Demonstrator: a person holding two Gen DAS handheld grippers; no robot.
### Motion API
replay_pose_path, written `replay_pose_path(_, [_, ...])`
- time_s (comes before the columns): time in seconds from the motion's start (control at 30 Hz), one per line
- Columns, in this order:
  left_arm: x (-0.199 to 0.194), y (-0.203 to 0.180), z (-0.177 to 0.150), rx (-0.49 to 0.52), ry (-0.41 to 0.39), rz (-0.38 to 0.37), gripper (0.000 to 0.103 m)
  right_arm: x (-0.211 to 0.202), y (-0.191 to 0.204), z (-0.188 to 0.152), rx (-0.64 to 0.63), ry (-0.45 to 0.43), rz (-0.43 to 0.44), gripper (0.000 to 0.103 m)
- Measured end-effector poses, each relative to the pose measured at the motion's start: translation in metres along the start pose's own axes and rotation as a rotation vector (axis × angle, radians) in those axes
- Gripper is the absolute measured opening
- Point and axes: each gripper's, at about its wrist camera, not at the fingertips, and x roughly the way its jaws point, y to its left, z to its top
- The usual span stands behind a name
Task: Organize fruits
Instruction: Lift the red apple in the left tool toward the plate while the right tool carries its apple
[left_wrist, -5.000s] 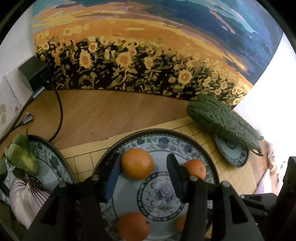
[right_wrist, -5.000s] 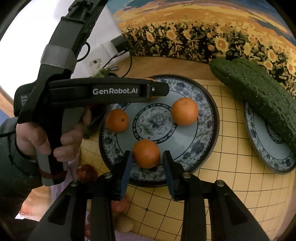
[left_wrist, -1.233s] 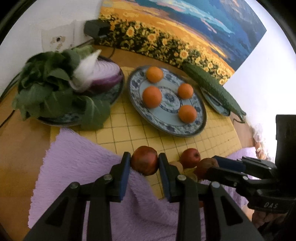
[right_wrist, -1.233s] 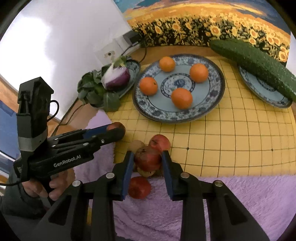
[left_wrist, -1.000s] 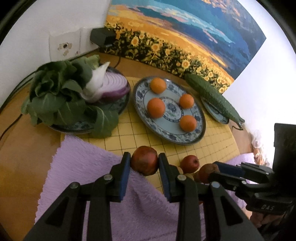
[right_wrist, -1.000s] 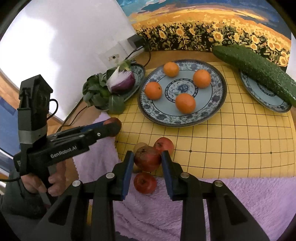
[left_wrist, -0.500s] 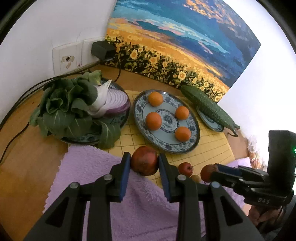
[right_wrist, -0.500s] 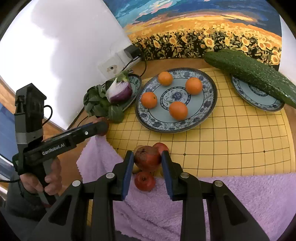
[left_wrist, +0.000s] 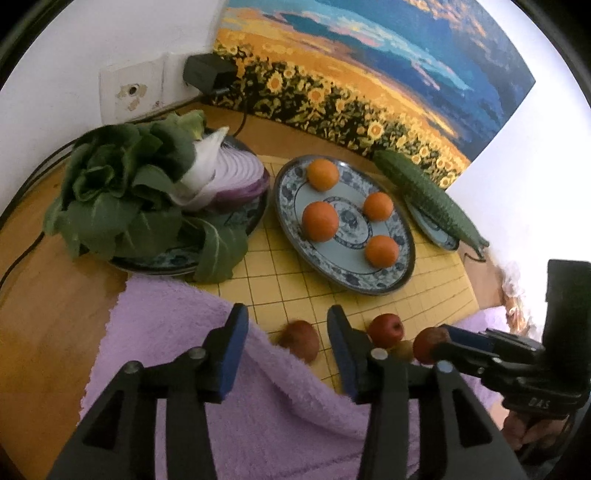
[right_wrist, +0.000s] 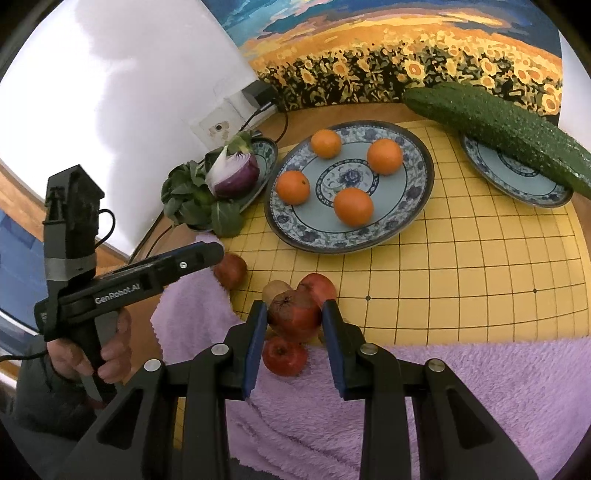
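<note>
My left gripper (left_wrist: 286, 326) is open above the edge of the purple towel (left_wrist: 192, 332). A red apple (left_wrist: 300, 340) lies loose below and between its fingers; it also shows in the right wrist view (right_wrist: 231, 270). My right gripper (right_wrist: 293, 321) is shut on a dark red apple (right_wrist: 293, 319), held above a small pile: a red apple (right_wrist: 285, 355) on the towel, another red apple (right_wrist: 318, 286) and a brownish fruit (right_wrist: 275, 288) on the yellow mat. Several oranges (right_wrist: 353, 206) sit on the blue patterned plate (right_wrist: 417, 192).
A plate (left_wrist: 155, 258) with bok choy (left_wrist: 122, 192) and a halved red onion (left_wrist: 231, 181) stands at the left. A large cucumber (right_wrist: 495, 125) rests on a small plate (right_wrist: 517, 192) at the right. Cables and a charger (left_wrist: 207, 72) are by the wall.
My left gripper has opened and the apple it held has dropped to the towel's edge. My right gripper still holds its apple, a little higher above the pile.
</note>
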Motion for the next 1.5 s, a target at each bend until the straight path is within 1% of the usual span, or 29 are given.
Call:
replay_pose_path(0.07, [0.007,-0.004,0.001,0.024,0.018,0.015,0.047,0.000,0.000,0.000,0.001,0.000,0.000,0.032])
replay_pose_path(0.2, [0.018,-0.018,0.001,0.094,0.047,-0.003,0.047,0.002,-0.003,0.000,0.012,0.001,-0.002,0.032])
replay_pose_path(0.27, [0.020,-0.030,-0.003,0.174,0.063,-0.036,0.047,0.003,-0.005,0.001,0.016,0.002,-0.004,0.032])
replay_pose_path(0.33, [0.024,-0.039,-0.007,0.245,0.087,-0.052,0.047,0.003,-0.006,0.002,0.018,0.003,-0.003,0.032])
replay_pose_path(0.37, [0.027,-0.042,-0.010,0.268,0.107,-0.054,0.042,0.003,-0.008,0.002,0.019,0.005,-0.002,0.032])
replay_pose_path(0.43, [0.027,-0.041,-0.011,0.254,0.118,-0.101,0.032,0.004,-0.008,0.003,0.020,0.008,-0.001,0.032])
replay_pose_path(0.47, [0.026,-0.038,-0.010,0.233,0.128,-0.115,0.031,0.004,-0.008,0.003,0.020,0.009,0.000,0.032])
replay_pose_path(0.57, [0.024,-0.029,-0.011,0.216,0.139,-0.095,0.031,0.005,-0.008,0.002,0.020,0.011,0.003,0.032])
replay_pose_path(0.63, [0.023,-0.025,-0.015,0.207,0.163,-0.114,0.034,0.006,-0.008,0.002,0.021,0.012,0.006,0.032])
replay_pose_path(0.67, [0.024,-0.023,-0.017,0.210,0.174,-0.111,0.038,0.006,-0.008,0.002,0.022,0.012,0.006,0.032])
replay_pose_path(0.7, [0.023,-0.022,-0.021,0.219,0.190,-0.106,0.039,0.007,-0.008,0.002,0.022,0.014,0.007,0.032])
replay_pose_path(0.77, [0.020,-0.023,-0.028,0.246,0.179,-0.086,0.038,0.007,-0.008,0.002,0.020,0.015,0.008,0.032])
replay_pose_path(0.83, [0.018,-0.021,-0.031,0.228,0.170,-0.082,0.035,0.007,-0.007,0.002,0.019,0.015,0.009,0.032])
replay_pose_path(0.9, [0.019,-0.020,-0.031,0.209,0.156,-0.080,0.035,0.007,-0.007,0.002,0.018,0.013,0.008,0.032])
replay_pose_path(0.97, [0.017,-0.022,-0.031,0.209,0.137,-0.062,0.034,0.005,-0.006,0.001,0.018,0.008,0.006,0.032])
replay_pose_path(1.23, [0.003,-0.035,-0.019,0.217,0.077,-0.055,0.035,-0.002,-0.007,0.001,0.022,-0.018,0.000,0.032])
replay_pose_path(1.4, [0.004,-0.037,-0.013,0.195,0.075,-0.043,0.035,-0.003,-0.008,0.000,0.030,-0.029,0.007,0.032])
replay_pose_path(1.5, [0.001,-0.037,-0.011,0.185,0.056,-0.040,0.035,-0.005,-0.006,0.003,0.020,-0.037,0.002,0.032])
